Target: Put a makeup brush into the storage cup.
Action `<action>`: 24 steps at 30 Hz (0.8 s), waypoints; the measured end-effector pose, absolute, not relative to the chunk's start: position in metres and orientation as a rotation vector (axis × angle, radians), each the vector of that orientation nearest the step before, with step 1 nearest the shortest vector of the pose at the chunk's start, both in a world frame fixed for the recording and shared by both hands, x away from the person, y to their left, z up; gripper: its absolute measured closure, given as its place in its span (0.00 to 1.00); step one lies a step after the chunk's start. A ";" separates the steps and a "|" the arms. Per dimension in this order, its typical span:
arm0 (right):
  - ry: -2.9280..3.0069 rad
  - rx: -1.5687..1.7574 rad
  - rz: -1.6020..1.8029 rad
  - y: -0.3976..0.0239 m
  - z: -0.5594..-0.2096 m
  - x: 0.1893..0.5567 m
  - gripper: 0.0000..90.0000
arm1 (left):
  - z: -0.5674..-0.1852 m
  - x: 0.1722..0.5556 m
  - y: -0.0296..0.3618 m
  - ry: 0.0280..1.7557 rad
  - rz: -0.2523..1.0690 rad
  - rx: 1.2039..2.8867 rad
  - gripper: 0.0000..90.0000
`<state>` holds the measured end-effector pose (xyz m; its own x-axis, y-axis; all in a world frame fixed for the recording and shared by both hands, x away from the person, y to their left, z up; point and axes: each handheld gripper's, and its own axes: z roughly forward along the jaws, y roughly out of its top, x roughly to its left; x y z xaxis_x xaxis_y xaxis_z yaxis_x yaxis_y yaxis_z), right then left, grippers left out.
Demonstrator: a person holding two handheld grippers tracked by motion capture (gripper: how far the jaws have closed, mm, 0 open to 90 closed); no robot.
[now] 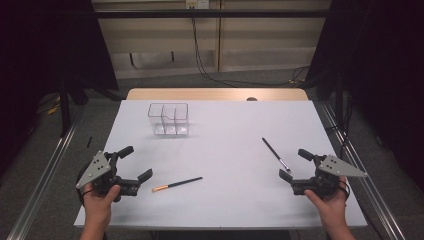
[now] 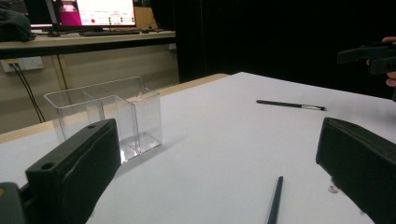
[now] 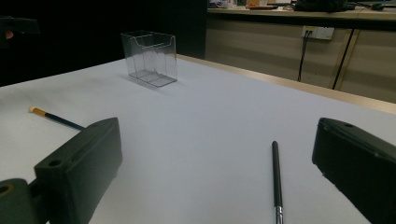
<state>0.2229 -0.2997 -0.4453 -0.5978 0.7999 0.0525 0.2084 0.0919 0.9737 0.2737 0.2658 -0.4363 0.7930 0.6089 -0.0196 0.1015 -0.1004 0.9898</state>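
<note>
Nothing is started: both brushes (image 1: 177, 184) (image 1: 275, 154) lie on the table (image 1: 230, 125), clear organizer (image 1: 169, 120) upper left is empty; left gripper (image 1: 133, 162) and right gripper (image 1: 295, 163) are held wide open, nothing gripped.

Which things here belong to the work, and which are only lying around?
Work:
- brush with orange tip, near left tool
- black brush, near right tool
- clear divided box

Lying around:
- cables on floor
- monitor on the desk

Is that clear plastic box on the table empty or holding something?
Empty. The clear box stands upright and its see-through compartments show nothing inside; both brushes lie on the table.
</note>
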 end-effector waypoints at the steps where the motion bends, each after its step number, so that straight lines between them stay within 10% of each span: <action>1: 1.873 0.988 1.534 -0.299 -0.445 0.223 0.01 | -0.436 0.274 0.266 0.575 0.471 1.640 0.00; 24: 1.881 0.981 1.536 -0.298 -0.446 0.223 0.01 | -0.438 0.284 0.250 0.583 0.432 1.680 0.00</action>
